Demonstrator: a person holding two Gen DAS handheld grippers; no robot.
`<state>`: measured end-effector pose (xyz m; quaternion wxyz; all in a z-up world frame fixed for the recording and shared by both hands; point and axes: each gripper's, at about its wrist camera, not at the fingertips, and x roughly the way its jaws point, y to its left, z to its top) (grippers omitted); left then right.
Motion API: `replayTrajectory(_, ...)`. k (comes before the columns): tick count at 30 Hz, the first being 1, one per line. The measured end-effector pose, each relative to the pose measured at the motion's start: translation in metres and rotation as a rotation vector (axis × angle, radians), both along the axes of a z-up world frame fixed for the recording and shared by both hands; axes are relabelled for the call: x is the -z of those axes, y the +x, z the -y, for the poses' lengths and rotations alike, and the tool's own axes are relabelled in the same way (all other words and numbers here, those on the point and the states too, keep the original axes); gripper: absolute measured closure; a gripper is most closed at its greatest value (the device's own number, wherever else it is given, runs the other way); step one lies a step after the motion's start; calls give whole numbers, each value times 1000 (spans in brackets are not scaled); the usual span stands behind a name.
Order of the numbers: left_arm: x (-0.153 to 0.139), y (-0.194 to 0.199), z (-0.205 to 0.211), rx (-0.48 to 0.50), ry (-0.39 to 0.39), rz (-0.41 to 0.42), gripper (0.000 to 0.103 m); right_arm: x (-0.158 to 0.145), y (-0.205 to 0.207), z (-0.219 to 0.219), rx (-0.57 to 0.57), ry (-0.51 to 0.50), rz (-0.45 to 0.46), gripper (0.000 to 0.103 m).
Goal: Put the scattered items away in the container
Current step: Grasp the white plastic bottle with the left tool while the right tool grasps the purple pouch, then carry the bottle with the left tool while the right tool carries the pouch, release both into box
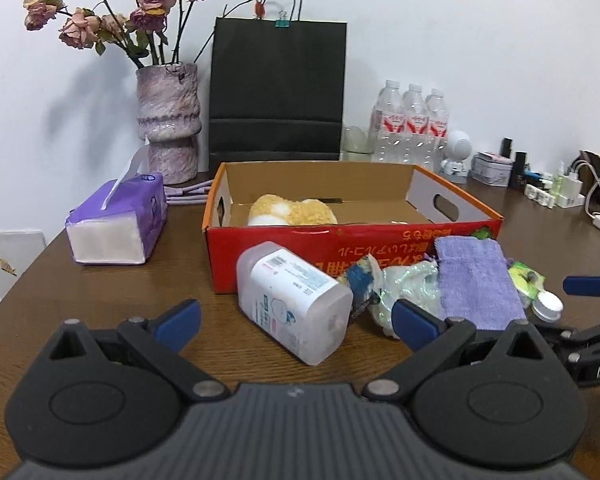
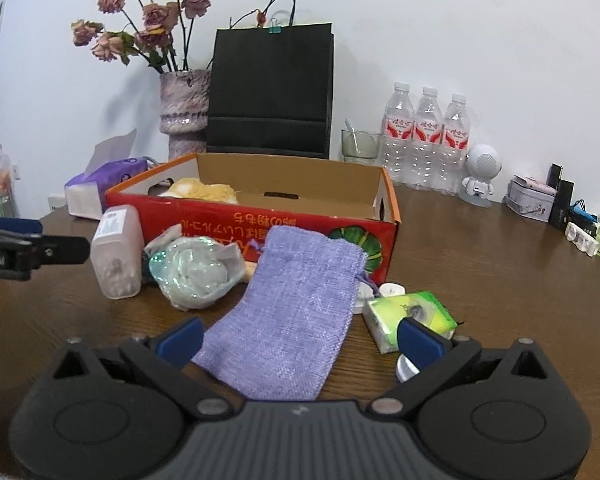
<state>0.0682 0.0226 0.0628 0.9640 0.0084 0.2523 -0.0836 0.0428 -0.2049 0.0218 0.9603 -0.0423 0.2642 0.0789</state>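
An open cardboard box (image 1: 352, 256), red on the outside with orange rims, stands near the middle of the wooden table (image 1: 100, 300); a yellow-and-white plush toy (image 1: 292, 211) lies inside it at the left end. Along the box's near wall the scattered items lie on the table: a white plastic bottle (image 1: 296, 300) on its side, a crumpled shiny wrapper bundle (image 1: 404, 284) just beside it, a purple cloth pouch (image 2: 296, 312) leaning against the box, and a small green packet (image 2: 412, 316) touching the pouch's right edge, with a small white cap (image 1: 548, 305) next to it.

The left tongs (image 1: 296, 326) are spread wide, their blue pads either side of the bottle's base without pressing on it. The right tongs (image 2: 300, 338) are likewise spread wide, with the near end of the pouch between the pads and nothing pinched.

Behind the box stand a vase of dried roses (image 1: 170, 120), a black paper bag (image 1: 278, 88) and three water bottles (image 2: 424, 136). A purple tissue pack (image 1: 116, 224) lies to the box's left; a small white robot figure (image 2: 480, 174) and assorted small containers occupy the far right.
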Motion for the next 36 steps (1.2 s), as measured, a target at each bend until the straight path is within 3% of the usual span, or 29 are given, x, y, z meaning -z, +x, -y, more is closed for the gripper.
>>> replayTrajectory(5, -2, 29, 3, -96, -58, -35, 0, 8, 26, 0, 19, 37, -46, 0)
replayTrajectory(10, 12, 71, 1, -218, -98, -158, 0, 18, 61, 2, 77, 89, -111, 8)
replayTrajectory(13, 21, 81, -4, -234, -158, -189, 2, 23, 69, -1, 78, 99, -117, 13)
replayTrajectory(16, 28, 81, -3, -220, -150, -182, 15, 29, 69, -7, 42, 112, -128, 28)
replayTrajectory(18, 34, 80, -1, -214, -129, -181, 28, 31, 66, -12, 23, 94, -120, 51)
replayTrajectory(20, 39, 79, -2, -198, -141, -192, 45, 28, 60, -18, 9, 65, -89, 66)
replayTrajectory(22, 39, 75, -1, -193, -126, -173, 59, 25, 55, -19, 1, 58, -59, 73)
replayTrajectory(24, 38, 70, -3, -182, -134, -153, 60, 23, 50, -18, -25, 63, -36, 90)
replayTrajectory(26, 37, 65, -5, -166, -138, -132, 61, 19, 47, -17, -44, 66, -17, 94)
replayTrajectory(30, 31, 55, -5, -141, -135, -76, 61, 13, 38, -19, -63, 51, 35, 97)
replayTrajectory(36, 18, 41, -8, -126, -146, 5, 61, 3, 27, -8, -75, 125, 76, 99)
